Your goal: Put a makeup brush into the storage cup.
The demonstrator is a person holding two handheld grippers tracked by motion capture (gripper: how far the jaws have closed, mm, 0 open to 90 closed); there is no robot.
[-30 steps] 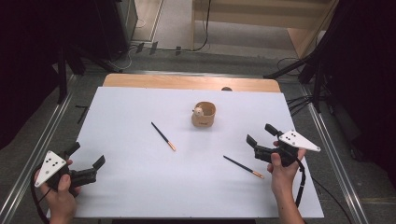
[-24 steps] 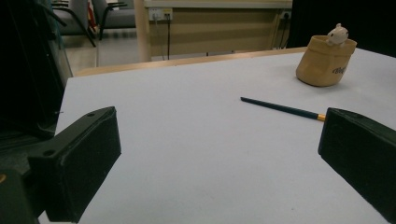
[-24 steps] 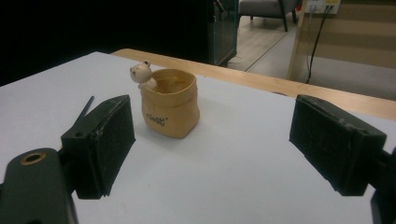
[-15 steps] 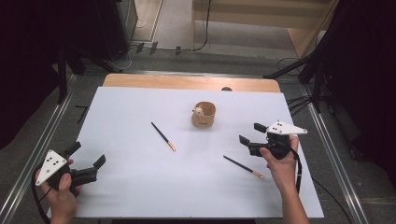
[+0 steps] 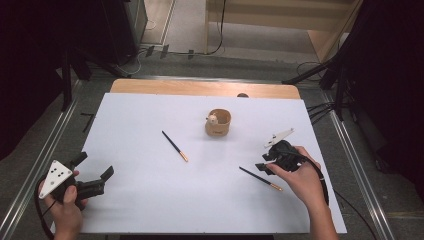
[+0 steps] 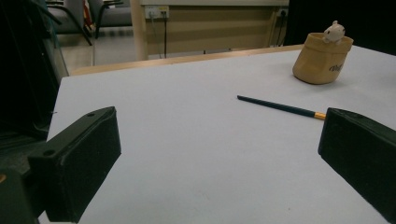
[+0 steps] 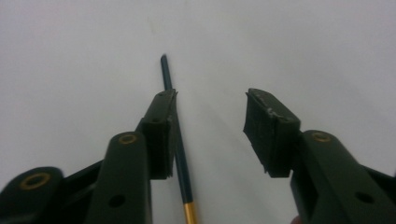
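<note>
Hovering low over the white worktop [image 5: 150, 200], the right gripper [image 7: 210, 121] has its jaws apart astride a dark pencil [image 7: 176, 144]; the left gripper [image 5: 97, 181] rests at the near left corner, jaws wide, facing another pencil [image 6: 280, 107] and a tan cup [image 6: 323, 58].

Left gripper [image 5: 95, 181] held level, right gripper [image 5: 263, 161] tipped steeply down, both with jaws apart.
</note>
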